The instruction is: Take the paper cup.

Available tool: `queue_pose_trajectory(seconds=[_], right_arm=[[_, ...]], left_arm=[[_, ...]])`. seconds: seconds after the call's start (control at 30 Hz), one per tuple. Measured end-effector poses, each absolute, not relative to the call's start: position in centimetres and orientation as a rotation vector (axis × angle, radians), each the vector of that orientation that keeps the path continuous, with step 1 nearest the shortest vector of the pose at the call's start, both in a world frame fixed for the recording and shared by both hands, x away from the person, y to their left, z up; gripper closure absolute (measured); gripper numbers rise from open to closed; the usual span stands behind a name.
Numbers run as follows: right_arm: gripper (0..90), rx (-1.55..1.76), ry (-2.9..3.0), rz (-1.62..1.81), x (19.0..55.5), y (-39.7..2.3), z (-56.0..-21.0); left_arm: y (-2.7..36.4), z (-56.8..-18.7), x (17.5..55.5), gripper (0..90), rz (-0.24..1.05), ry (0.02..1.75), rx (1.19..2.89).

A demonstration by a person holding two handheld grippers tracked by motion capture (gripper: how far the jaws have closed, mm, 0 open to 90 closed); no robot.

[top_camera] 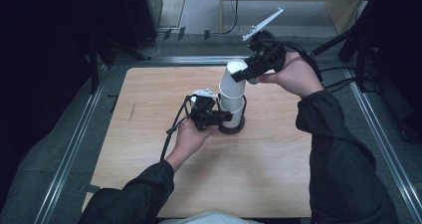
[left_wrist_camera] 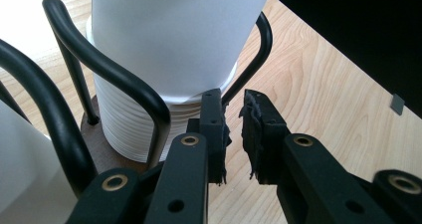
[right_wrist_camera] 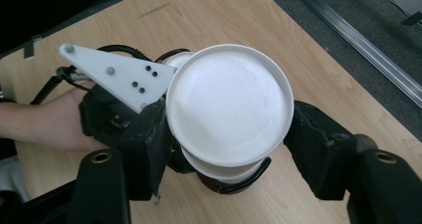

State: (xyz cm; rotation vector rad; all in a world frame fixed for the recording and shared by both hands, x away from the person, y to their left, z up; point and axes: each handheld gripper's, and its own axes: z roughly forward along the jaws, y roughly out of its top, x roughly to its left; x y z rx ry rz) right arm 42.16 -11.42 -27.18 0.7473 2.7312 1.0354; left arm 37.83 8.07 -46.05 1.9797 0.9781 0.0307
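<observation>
A white paper cup [top_camera: 233, 80] hangs upside down over a stack of white cups [top_camera: 232, 108] in a black wire holder [top_camera: 233, 128] with a brown base, mid-table. My right gripper [top_camera: 245, 75] is shut on that cup from the right. In the right gripper view the cup's round bottom [right_wrist_camera: 229, 104] sits between both jaws, with the holder [right_wrist_camera: 239, 180] beneath. My left gripper [top_camera: 225, 117] reaches to the holder's left side, low down. In the left gripper view its jaws [left_wrist_camera: 235, 134] stand a narrow gap apart with nothing between them, just before the ribbed stack [left_wrist_camera: 129, 129] and a wire loop [left_wrist_camera: 124, 82].
The wooden table [top_camera: 259, 174] is framed by metal rails [top_camera: 74, 144] on a grey floor. Dark equipment stands at the far left and right. The left gripper's grey plate [right_wrist_camera: 119, 77] lies close beside the held cup. A small grey tab [left_wrist_camera: 397, 103] sits at the table edge.
</observation>
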Motion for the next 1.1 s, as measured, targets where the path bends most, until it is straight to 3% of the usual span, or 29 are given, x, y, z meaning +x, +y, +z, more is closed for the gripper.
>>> queue_pose_trajectory(seconds=[0.73, 1.03, 1.1], right_arm=[[36.6, 0.766, 2.765, 1.016, 39.0, -15.4, -26.3], [36.7, 0.77, 2.788, 1.042, 37.1, -17.4, -28.1], [36.7, 0.758, 2.794, 1.047, 36.8, -17.5, -28.5]], left_arm=[[8.1, -45.6, 37.5, 73.5, -0.009, 0.944, 1.979], [8.7, -44.8, 37.0, 60.6, -0.11, 0.867, 2.012], [8.8, -44.5, 36.6, 53.8, -0.116, 0.819, 2.024]])
